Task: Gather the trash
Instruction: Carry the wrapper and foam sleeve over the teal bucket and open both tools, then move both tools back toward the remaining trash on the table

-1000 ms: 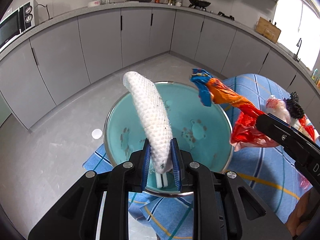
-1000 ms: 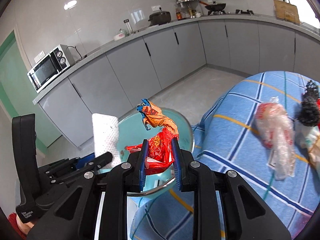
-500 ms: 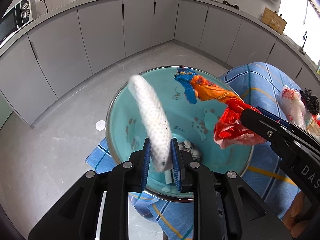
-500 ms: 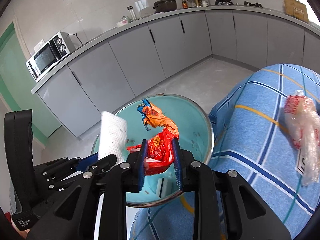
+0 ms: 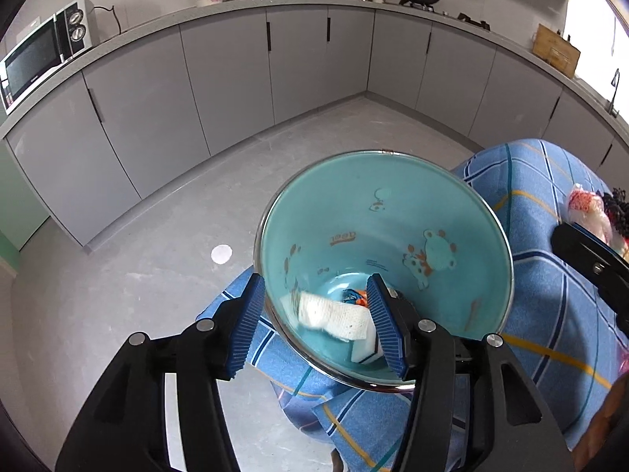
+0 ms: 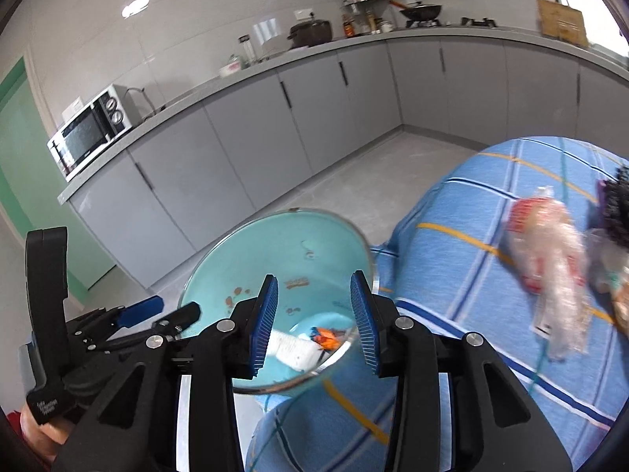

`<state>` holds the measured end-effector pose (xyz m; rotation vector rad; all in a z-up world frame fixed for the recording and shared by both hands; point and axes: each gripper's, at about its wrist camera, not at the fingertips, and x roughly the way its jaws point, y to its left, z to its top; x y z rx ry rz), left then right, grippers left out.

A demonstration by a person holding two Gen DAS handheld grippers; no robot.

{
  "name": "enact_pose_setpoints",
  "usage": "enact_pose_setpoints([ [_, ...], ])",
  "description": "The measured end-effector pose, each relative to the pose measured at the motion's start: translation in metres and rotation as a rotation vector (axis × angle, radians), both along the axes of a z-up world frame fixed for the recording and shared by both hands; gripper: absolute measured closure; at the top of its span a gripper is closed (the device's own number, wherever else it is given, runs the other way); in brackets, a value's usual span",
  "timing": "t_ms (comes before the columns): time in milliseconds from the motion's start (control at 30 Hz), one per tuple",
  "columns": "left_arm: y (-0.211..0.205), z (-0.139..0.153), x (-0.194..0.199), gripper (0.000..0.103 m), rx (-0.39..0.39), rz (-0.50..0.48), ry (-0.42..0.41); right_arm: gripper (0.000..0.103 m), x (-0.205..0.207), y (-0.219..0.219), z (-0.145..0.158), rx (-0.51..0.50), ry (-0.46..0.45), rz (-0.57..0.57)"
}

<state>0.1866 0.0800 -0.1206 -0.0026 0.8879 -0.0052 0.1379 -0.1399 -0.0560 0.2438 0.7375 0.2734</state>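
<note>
A teal bin with a metal rim [image 5: 464,200] [image 6: 243,244] stands beside the blue-checked table. A white paper towel [image 5: 334,316] [image 6: 295,350] lies inside it at the bottom, next to an orange and blue wrapper [image 5: 355,295] [image 6: 326,336]. My left gripper [image 5: 314,322] hangs over the bin's near rim, its jaws opening, the towel loose below them and not pinched. In the right wrist view my right gripper [image 6: 312,310] is above the bin too, jaws opening, with nothing pressed between the pads.
On the blue checked tablecloth [image 6: 471,275] lie a clear plastic bag with red print [image 6: 550,244] [image 5: 589,212] and a black tangled object [image 6: 617,208]. Grey cabinets [image 5: 236,78] line the walls. A white disc [image 5: 221,253] lies on the grey floor.
Both grippers have let go: the white towel and the orange wrapper dropped from the jaws into the bin. Both sets of jaws stand wider than before.
</note>
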Motion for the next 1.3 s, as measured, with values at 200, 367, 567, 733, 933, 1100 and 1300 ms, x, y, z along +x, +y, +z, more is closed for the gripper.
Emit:
enact_pose_setpoints([
  [200, -0.017, 0.010, -0.007, 0.036, -0.008, -0.014, -0.026, 0.063, -0.013, -0.017, 0.000, 0.007, 0.018, -0.036],
  [367, -0.034, 0.017, -0.016, 0.035, -0.016, -0.049, -0.042, 0.063, -0.028, -0.030, 0.003, 0.008, 0.015, -0.051],
  [567, -0.057, 0.020, -0.023, 0.025, -0.025, -0.098, -0.043, 0.059, -0.045, -0.056, 0.008, 0.015, 0.007, -0.103],
  [733, -0.080, 0.024, -0.029, 0.025, -0.026, -0.145, -0.052, 0.059, -0.057, -0.078, 0.008, 0.026, 0.010, -0.156],
  [933, -0.105, 0.026, -0.037, 0.025, -0.031, -0.203, -0.052, 0.055, -0.069, -0.097, 0.009, 0.032, 0.006, -0.196],
  [1100, -0.119, 0.026, -0.045, 0.012, -0.034, -0.215, -0.055, 0.048, -0.082, -0.115, 0.009, 0.036, -0.004, -0.237],
  [1300, -0.135, 0.029, -0.052, 0.010, -0.043, -0.247, -0.059, 0.046, -0.101, -0.143, 0.013, 0.033, -0.020, -0.292],
])
